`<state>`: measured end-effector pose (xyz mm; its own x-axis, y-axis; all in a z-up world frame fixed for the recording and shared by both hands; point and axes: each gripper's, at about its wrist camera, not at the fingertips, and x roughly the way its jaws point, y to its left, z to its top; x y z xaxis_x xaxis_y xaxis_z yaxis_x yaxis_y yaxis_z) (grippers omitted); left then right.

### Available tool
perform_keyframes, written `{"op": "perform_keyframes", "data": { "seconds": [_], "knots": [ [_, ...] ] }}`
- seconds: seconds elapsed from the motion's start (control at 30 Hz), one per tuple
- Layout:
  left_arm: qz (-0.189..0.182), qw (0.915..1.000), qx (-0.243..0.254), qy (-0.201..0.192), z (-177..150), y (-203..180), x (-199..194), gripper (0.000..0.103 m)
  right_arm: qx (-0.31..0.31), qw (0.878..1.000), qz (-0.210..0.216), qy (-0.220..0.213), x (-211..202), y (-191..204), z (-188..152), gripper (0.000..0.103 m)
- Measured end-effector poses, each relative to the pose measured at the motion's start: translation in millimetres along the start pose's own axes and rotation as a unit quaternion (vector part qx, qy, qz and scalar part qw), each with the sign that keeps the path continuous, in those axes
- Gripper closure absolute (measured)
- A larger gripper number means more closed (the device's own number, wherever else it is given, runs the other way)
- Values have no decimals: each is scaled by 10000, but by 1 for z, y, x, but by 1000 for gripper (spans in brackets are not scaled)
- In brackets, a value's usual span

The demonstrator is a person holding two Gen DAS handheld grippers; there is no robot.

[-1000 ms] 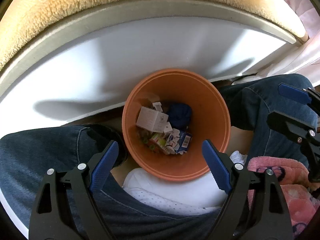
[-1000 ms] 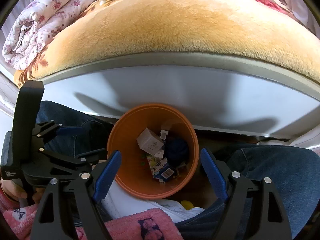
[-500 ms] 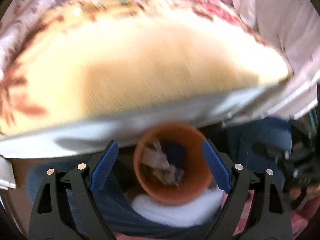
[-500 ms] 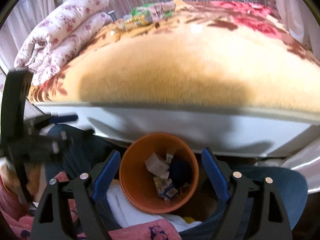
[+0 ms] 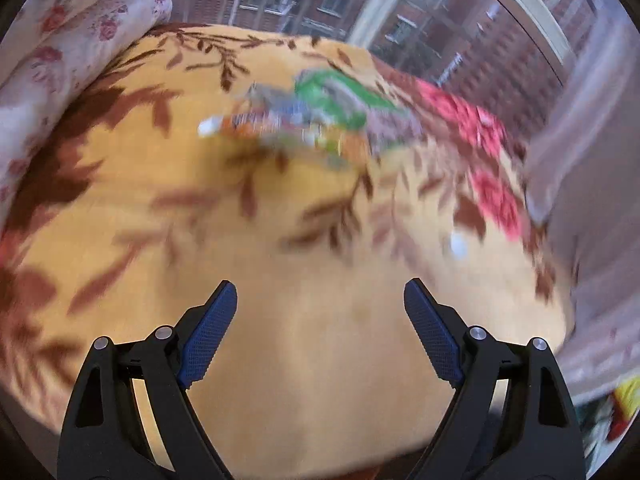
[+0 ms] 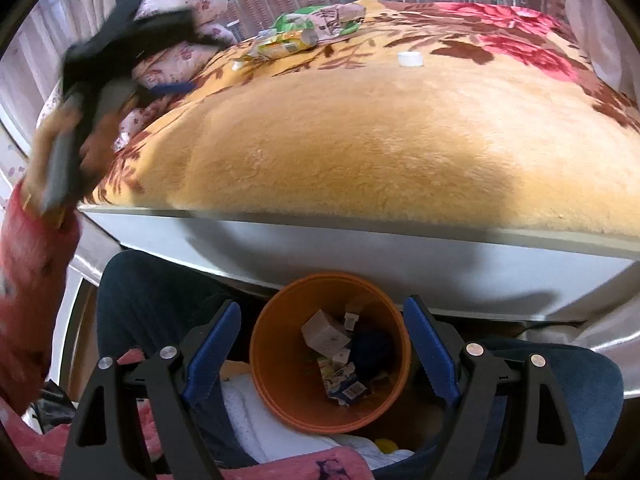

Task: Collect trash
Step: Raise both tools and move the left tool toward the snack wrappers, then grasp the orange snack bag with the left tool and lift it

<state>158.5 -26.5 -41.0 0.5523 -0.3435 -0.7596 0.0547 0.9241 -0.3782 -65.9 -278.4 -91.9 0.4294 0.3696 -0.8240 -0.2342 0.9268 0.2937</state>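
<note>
An orange bin (image 6: 276,360) stands between the person's knees below the bed edge, holding a white box (image 6: 325,333), a milk carton and other scraps. My right gripper (image 6: 322,312) is open and empty above the bin. A pile of wrappers (image 6: 308,30) and a white cap (image 6: 410,58) lie far back on the bed. My left gripper (image 5: 320,300) is open and empty over the yellow blanket (image 5: 300,340), with the blurred wrapper pile (image 5: 316,120) and the white cap (image 5: 457,245) ahead. It also shows blurred in the right wrist view (image 6: 168,88) at upper left.
A folded floral quilt (image 5: 60,60) lies at the bed's left. A window (image 5: 400,8) is behind the bed, a curtain (image 5: 592,200) at the right. The bed's white side panel (image 6: 400,256) rises behind the bin. The person's jeans (image 6: 152,300) flank the bin.
My left gripper has swung up from above the bin to over the bed, facing the wrapper pile. My right gripper has risen and tilted up slightly, still over the bin.
</note>
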Motion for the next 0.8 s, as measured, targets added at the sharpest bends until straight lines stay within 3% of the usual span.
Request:
{"op": "perform_keyframes", "data": {
  "seconds": [0.1,0.27,0.5,0.53,0.67,0.8],
  "knots": [
    [-31,9993,-365,-88,40,-1,34,20,-16,10000,69,38,4,1,2,21],
    [-48,9922,-1233,201,85,11,94,20,-27,9997,192,130,11,-1,5,21],
    [-3,9828,-1826,282,106,19,131,20,-17,9995,214,238,21,-8,8,21],
    [10,9826,-1835,267,106,19,130,21,-3,9995,215,244,22,-8,8,21],
    [20,9853,-1696,198,103,23,120,46,-30,9994,246,227,21,-6,8,21],
    [-108,9862,-1636,229,89,32,97,54,-106,9995,265,129,15,0,7,21]
  ]
}}
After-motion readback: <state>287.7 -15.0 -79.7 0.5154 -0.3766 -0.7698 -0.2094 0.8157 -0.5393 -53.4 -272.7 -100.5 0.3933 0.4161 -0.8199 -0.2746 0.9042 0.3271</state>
